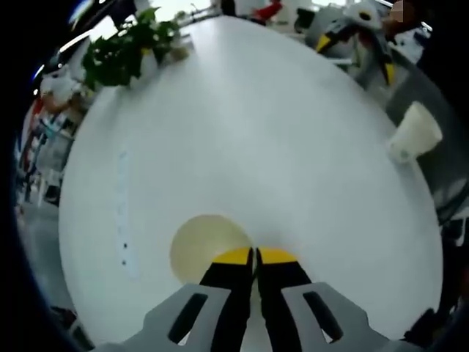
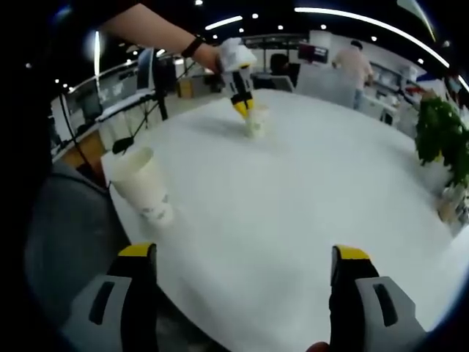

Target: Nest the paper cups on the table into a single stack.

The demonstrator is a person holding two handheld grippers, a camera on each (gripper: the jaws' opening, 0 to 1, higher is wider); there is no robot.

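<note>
A cream paper cup (image 1: 207, 248) stands on the round white table (image 1: 242, 139), seen from above. My left gripper (image 1: 255, 255) is shut, its yellow tips pinching the cup's right rim. In the right gripper view a hand holds that left gripper (image 2: 244, 108) down on the same cup (image 2: 258, 125) at the far side. A second paper cup (image 1: 415, 132) (image 2: 143, 183) stands upright near the table's edge. My right gripper (image 2: 243, 253) is open and holds nothing, with that second cup ahead to its left. It also appears as the right gripper (image 1: 355, 57) beyond the second cup.
A potted green plant (image 1: 128, 51) (image 2: 440, 139) sits at the table's far rim. The person's arm (image 2: 157, 33) reaches over the table. Another person (image 2: 355, 62) stands among desks in the background. A faint strip of marks (image 1: 123, 213) runs along the tabletop.
</note>
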